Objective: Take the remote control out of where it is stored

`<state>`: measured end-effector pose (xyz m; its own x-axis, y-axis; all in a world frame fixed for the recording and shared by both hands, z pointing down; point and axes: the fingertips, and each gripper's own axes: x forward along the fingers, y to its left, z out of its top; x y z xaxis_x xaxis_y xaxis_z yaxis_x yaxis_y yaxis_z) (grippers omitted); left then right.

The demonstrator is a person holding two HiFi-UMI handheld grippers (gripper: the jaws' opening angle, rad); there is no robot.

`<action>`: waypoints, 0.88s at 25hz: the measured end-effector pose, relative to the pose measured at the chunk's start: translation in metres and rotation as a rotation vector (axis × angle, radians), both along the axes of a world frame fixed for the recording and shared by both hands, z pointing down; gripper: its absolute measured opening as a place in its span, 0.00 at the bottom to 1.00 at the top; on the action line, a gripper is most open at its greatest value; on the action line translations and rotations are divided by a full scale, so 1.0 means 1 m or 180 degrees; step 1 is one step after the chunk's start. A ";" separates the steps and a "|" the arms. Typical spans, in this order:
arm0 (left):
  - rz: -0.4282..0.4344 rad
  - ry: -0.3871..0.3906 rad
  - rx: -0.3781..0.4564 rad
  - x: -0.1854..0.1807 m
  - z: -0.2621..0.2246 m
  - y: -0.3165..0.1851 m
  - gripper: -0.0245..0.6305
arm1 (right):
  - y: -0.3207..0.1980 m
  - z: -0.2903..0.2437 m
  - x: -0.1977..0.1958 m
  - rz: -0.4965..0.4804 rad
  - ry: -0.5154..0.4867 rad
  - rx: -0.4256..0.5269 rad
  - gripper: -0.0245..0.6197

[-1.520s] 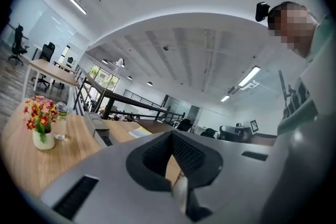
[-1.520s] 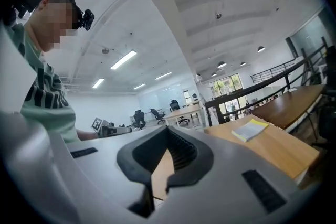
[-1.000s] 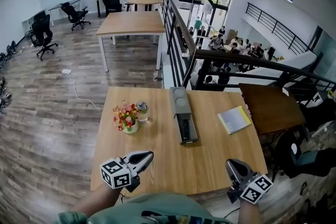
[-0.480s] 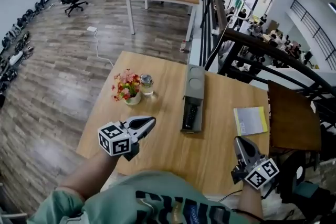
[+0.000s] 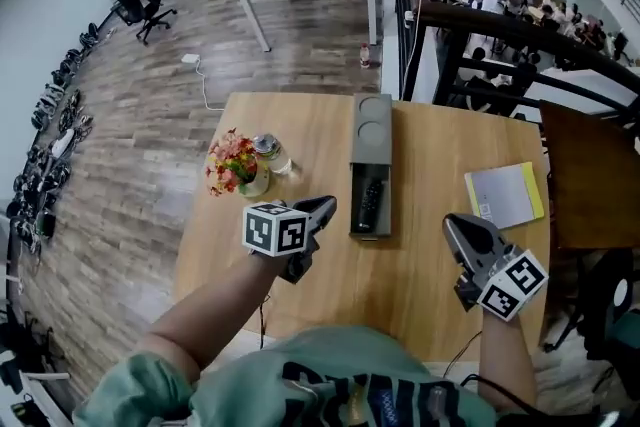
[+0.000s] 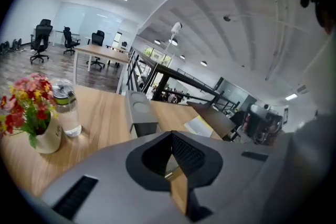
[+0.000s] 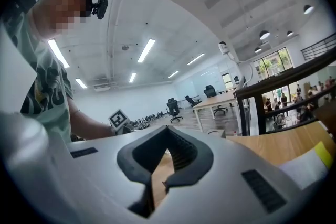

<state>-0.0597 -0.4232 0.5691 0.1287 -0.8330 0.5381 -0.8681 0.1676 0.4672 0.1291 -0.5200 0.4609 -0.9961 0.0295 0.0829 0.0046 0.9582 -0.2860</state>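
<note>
A long grey storage box point(image 5: 371, 147) lies along the middle of the wooden table point(image 5: 420, 275). The black remote control point(image 5: 368, 204) rests in its open near compartment. My left gripper point(image 5: 326, 207) is shut and empty, its tip just left of that near end, apart from the box. In the left gripper view the box point(image 6: 137, 110) stands ahead beyond the closed jaws of the left gripper point(image 6: 171, 136); the remote is not visible there. My right gripper point(image 5: 460, 231) hovers over the table to the right of the box, jaws together and empty. The right gripper point(image 7: 167, 129) points level across the table.
A small vase of flowers point(image 5: 234, 166) and a clear lidded jar point(image 5: 270, 153) stand left of the box. A grey and yellow notebook point(image 5: 505, 196) lies at the table's right. A dark side table point(image 5: 590, 177) and a black railing point(image 5: 500, 30) lie beyond.
My left gripper has moved right and forward, close to the box's near end. The right gripper has come forward over the table. The head view has tilted further down. Both stayed shut.
</note>
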 end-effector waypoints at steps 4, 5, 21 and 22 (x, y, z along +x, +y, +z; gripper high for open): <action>0.0266 0.0160 -0.0540 0.016 0.057 -0.043 0.11 | 0.003 0.011 0.009 0.0132 -0.0009 -0.0109 0.04; 0.0321 0.0187 -0.0694 0.020 0.071 -0.052 0.14 | 0.002 0.014 0.014 0.0168 0.0001 -0.0132 0.04; 0.0455 -0.0518 -0.2288 0.009 0.194 -0.103 0.38 | -0.025 0.042 0.115 0.0745 -0.0124 -0.0417 0.04; 0.0458 -0.0569 -0.2329 0.009 0.197 -0.104 0.39 | -0.026 0.042 0.121 0.0785 -0.0129 -0.0429 0.04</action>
